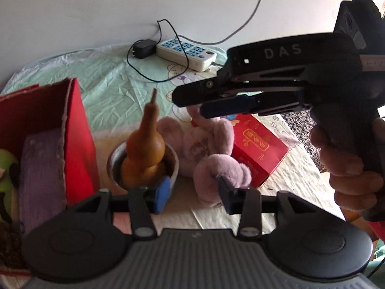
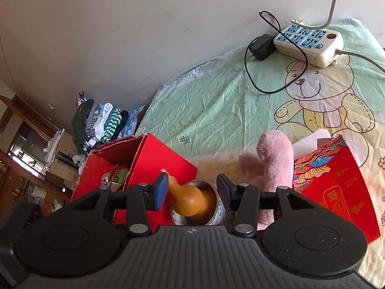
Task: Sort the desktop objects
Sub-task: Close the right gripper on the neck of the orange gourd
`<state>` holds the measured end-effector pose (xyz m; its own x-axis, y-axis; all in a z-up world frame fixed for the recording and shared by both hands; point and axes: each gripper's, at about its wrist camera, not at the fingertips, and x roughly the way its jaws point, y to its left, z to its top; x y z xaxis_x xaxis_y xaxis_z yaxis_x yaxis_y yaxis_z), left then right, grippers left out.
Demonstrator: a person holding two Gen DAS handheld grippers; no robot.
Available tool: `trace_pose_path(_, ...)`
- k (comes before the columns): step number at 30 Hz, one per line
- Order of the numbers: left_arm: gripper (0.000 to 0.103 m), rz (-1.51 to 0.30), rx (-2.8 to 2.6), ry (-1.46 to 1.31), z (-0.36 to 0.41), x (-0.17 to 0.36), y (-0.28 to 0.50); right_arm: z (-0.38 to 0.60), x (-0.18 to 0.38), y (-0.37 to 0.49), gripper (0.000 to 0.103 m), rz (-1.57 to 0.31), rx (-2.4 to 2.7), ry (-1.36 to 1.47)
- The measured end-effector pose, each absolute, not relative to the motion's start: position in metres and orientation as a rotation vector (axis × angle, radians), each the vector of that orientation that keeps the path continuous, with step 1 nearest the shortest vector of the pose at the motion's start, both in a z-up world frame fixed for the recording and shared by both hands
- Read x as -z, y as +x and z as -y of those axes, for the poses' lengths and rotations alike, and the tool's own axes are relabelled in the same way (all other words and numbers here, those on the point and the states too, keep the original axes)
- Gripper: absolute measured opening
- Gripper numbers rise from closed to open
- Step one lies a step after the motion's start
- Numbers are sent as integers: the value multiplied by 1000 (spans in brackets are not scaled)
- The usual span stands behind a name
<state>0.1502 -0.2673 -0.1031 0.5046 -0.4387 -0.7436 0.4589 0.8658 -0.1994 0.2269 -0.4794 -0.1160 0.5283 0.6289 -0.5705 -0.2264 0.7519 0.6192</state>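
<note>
Right now both grippers, left [image 1: 192, 193] & right [image 2: 192, 189], hover w/ jaws part-open, holding nothing, over the gourd [image 1: 145, 148] standing in the tape roll [image 1: 115, 161] beside the red box [image 1: 79, 139]; next, probably, close on the gourd's neck & lift it.

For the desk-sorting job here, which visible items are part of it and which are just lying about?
Part of the job: gourd standing in the tape roll; pink plush toy; open red box already holding things; red gift bag.

Lying about: power strip, black charger, clothes pile.
</note>
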Motion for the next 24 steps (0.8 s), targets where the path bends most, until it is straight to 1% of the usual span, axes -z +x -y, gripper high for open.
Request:
trace_pose_path(2,53,-848,480,62,268,97,147,478,118,229,49,-869,-543,516)
trace_pose_path(3,56,-820,449,96,271,93,146,476,118,229,49,-867,-553,515)
trace_pose_path(5,65,-763,406,161,279,86,145,470,116,229,50,-860,-579,497)
trace_pose_path(7,80,-716,384,213,286,82,144,461,112,228,50,-844,-616,466)
trace_pose_path(9,84,-694,369,251,292,83,142,451,103,227,50,-812,-666,409)
trace_pose_path(11,84,-694,369,272,296,87,137,439,91,222,50,-758,-722,315)
trace_pose_path(13,84,-701,382,281,298,92,128,428,82,217,53,-714,-783,230)
trace_pose_path(16,84,-707,396,304,299,100,113,413,82,216,52,-705,-840,159)
trace_pose_path(21,84,-710,371,321,303,108,109,390,102,236,40,-784,-838,104)
trace_pose_path(22,85,-704,361,319,304,109,110,387,108,240,34,-804,-836,99)
trace_pose_path(23,87,-698,351,313,305,109,111,385,114,244,24,-823,-836,97)
trace_pose_path(24,90,-690,338,310,306,110,113,389,115,245,24,-825,-824,111)
